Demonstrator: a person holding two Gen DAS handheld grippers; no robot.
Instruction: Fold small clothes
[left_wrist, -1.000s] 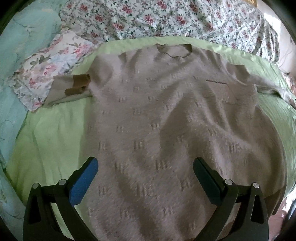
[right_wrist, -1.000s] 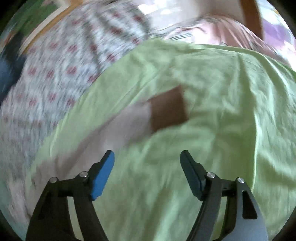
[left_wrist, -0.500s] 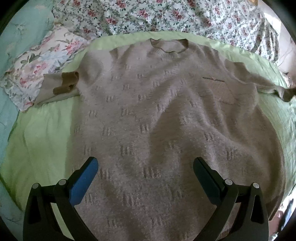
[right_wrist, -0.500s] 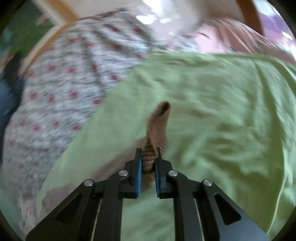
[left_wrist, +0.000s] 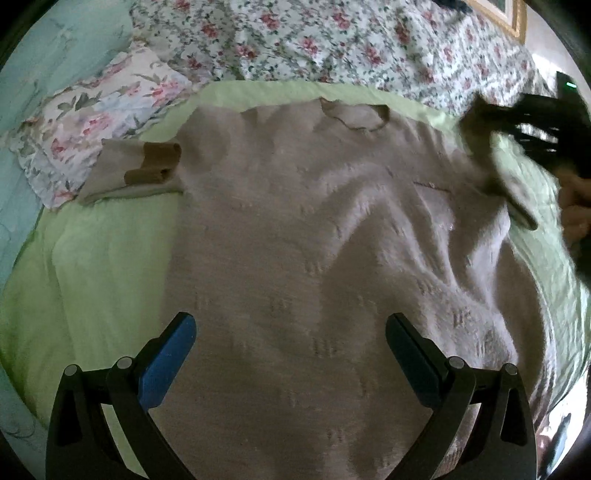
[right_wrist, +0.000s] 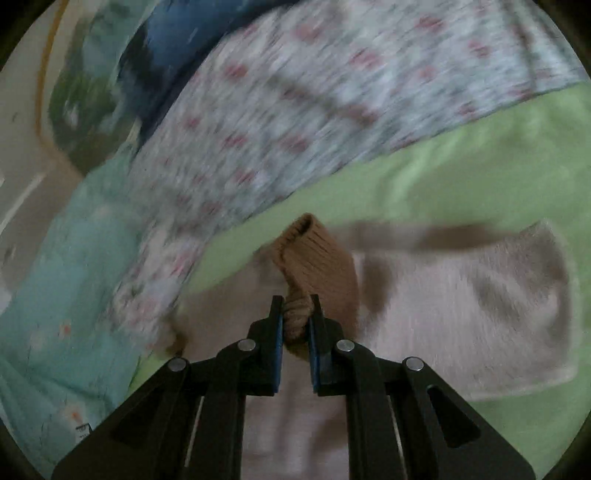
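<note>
A pale pinkish-grey knit sweater (left_wrist: 295, 240) lies face up on a green sheet (left_wrist: 92, 258), neck at the far side. Its left sleeve (left_wrist: 125, 177) is folded in, with a brown cuff (left_wrist: 159, 162). My left gripper (left_wrist: 291, 354) is open and empty, hovering over the sweater's lower part. My right gripper (right_wrist: 295, 325) is shut on the brown ribbed cuff (right_wrist: 317, 266) of the right sleeve (right_wrist: 461, 295) and holds it lifted over the sweater. In the left wrist view the right gripper (left_wrist: 532, 118) is a dark blur at the right.
A floral quilt (left_wrist: 332, 40) covers the far side of the bed. A floral pillow (left_wrist: 96, 114) lies at the far left on a light blue cover (left_wrist: 22, 92). A hand (left_wrist: 574, 206) shows at the right edge.
My right gripper closed on the right sleeve's cuff and has lifted it and carried it in over the sweater. My left gripper stayed open and drifted slightly over the sweater.
</note>
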